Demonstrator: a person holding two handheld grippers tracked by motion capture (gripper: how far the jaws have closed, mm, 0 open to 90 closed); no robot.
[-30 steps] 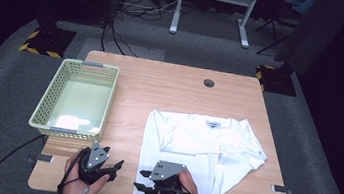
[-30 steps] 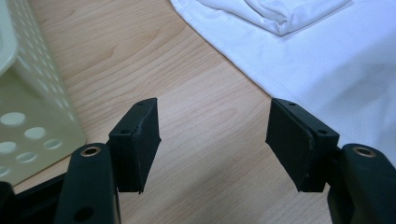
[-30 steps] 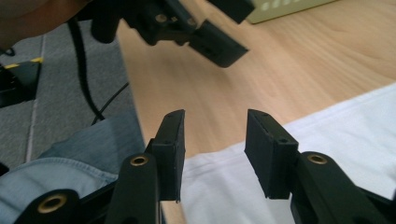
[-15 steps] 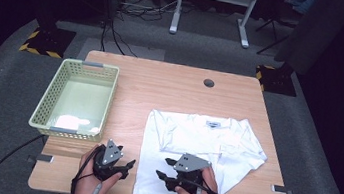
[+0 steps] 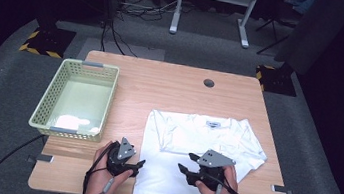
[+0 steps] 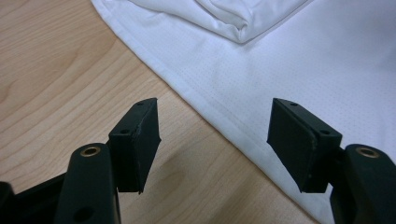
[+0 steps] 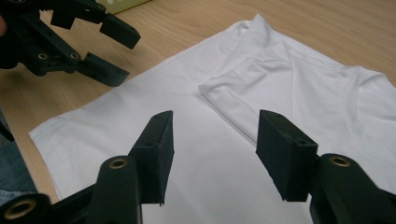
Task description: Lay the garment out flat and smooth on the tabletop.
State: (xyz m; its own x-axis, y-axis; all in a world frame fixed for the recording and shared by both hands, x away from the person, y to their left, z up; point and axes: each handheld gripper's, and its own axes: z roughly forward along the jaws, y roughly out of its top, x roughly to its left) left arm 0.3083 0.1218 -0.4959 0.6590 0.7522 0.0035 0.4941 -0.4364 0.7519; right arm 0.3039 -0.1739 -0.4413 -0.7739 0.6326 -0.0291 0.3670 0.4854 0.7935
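Basket [image 5: 77, 101] on the table's [image 5: 171, 84] left – shirt [image 5: 194, 145] right of it, toward the near edge.

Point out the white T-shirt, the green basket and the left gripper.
white T-shirt [image 5: 169, 177]: high view, lower front panel.
green basket [image 5: 47, 100]: high view, left wall.
left gripper [image 5: 139, 166]: high view, between its fingertips.

I see a plain white shirt [image 5: 194, 145] with a fine dotted weave on my light wood-grain table [image 5: 171, 84]. My grippers, left [image 5: 137, 164] and right [image 5: 187, 163], are black with brass-coloured screws and grey top plates. The basket [image 5: 47, 106] is pale green, and the floor [image 5: 2, 105] is grey.
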